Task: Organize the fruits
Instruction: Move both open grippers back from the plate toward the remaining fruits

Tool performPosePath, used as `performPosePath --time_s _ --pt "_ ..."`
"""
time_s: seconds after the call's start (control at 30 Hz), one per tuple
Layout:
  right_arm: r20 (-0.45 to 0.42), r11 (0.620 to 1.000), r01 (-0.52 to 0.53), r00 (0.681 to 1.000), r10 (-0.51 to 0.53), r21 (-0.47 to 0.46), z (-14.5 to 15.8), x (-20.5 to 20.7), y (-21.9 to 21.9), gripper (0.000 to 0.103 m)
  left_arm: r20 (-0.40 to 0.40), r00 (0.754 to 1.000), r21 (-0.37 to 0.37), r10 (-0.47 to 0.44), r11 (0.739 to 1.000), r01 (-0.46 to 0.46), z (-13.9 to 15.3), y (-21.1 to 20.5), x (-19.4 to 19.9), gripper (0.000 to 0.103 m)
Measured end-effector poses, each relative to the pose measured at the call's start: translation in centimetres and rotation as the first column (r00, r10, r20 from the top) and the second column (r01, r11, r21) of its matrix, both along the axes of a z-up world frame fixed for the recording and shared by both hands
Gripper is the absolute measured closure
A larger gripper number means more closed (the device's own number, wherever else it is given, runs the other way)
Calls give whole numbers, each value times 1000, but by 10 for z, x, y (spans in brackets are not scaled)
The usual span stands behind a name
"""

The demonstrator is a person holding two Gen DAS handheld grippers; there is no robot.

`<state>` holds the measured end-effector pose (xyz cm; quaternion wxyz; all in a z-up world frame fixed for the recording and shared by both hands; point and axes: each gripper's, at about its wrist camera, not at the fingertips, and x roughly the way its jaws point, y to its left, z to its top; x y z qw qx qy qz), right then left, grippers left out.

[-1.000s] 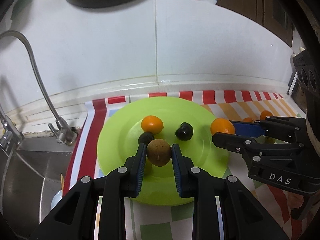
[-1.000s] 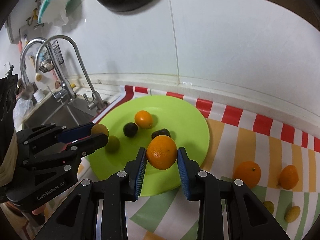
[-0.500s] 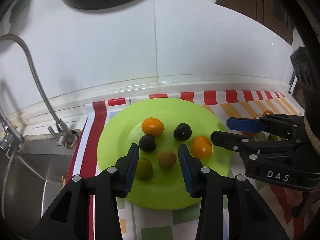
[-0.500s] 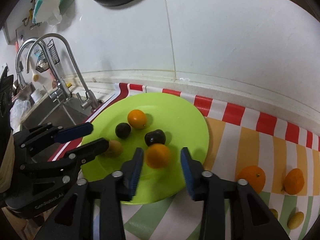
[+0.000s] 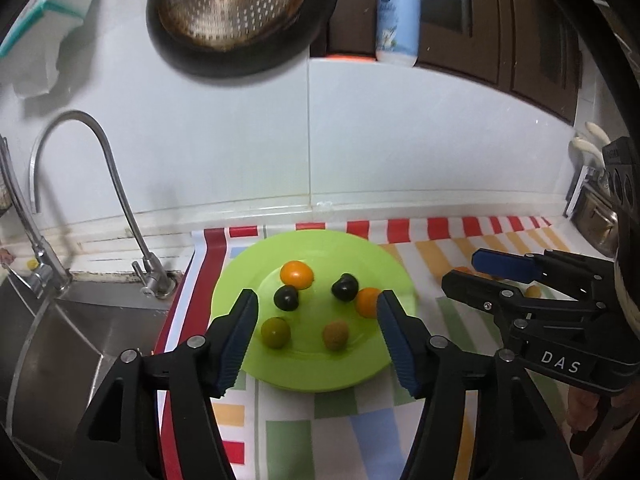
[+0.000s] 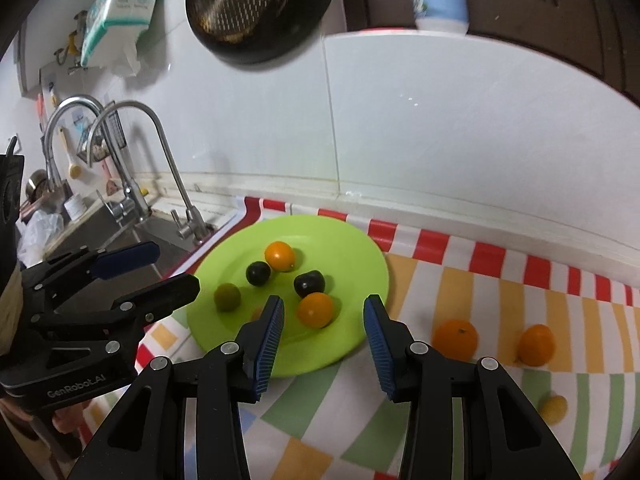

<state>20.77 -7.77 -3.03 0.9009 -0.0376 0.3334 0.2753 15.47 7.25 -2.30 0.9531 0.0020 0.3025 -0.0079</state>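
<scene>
A lime-green plate [image 5: 360, 256] [image 6: 340, 248] lies on the striped mat. On it rest two oranges [image 5: 296, 274] [image 5: 368, 302], two dark fruits [image 5: 286, 298] [image 5: 344, 286], a green fruit [image 5: 275, 332] and a brown fruit [image 5: 335, 334]. My left gripper [image 5: 316, 304] [image 6: 174, 266] hovers above the plate's near side, its jaws opening with nothing between them. At the plate's right side my right gripper [image 6: 324, 305] [image 5: 460, 270] is open and empty, above the nearer orange [image 6: 315, 310]. Two oranges [image 6: 456, 340] [image 6: 536, 345] and a small yellow fruit [image 6: 554, 408] lie on the mat.
A steel sink [image 5: 80, 340] with a curved faucet [image 5: 120, 192] is left of the mat. A colander in a dark pan [image 5: 232, 12] hangs on the white wall. A white bottle [image 5: 398, 20] stands on a ledge above.
Both grippers let go of their fruits, opened and drew back upward. The brown fruit and the orange now lie on the plate.
</scene>
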Motion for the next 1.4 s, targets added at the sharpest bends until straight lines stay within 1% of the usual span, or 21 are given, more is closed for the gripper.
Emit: performPosePath --time_s 0.13,0.23,0.37,0.57,0.67,0.77,1.07,1.23,1.4 --pt "27 1000 29 999 -29 -1 12 -17 -14 60 22 1000 -1 -3 1000 3 8 -10 -17 37" --pt "40 998 59 997 -59 0 20 -30 -26 54 30 999 -11 -13 1000 13 13 -17 -28 35" --pt "69 995 102 992 -101 -8 29 -47 -41 54 41 999 -21 -28 999 29 19 -27 -40 32" --pt "88 990 140 986 -139 -5 38 -71 -63 54 67 996 -11 -63 998 64 27 -47 -58 28" --pt "91 986 167 982 -166 2 40 -80 -75 49 74 994 3 -75 997 75 29 -57 -64 27" --pt "98 980 199 975 -198 -1 41 -89 -88 49 80 991 6 -107 994 106 30 -68 -69 27" --pt "100 958 287 953 -286 9 44 -103 -122 49 115 976 28 -182 983 180 34 -98 -73 27" --pt "115 946 323 940 -321 1 46 -107 -138 49 121 968 30 -222 975 220 35 -113 -67 27" --pt "113 942 335 936 -333 -1 44 -101 -152 49 119 961 27 -251 968 250 33 -129 -56 27"
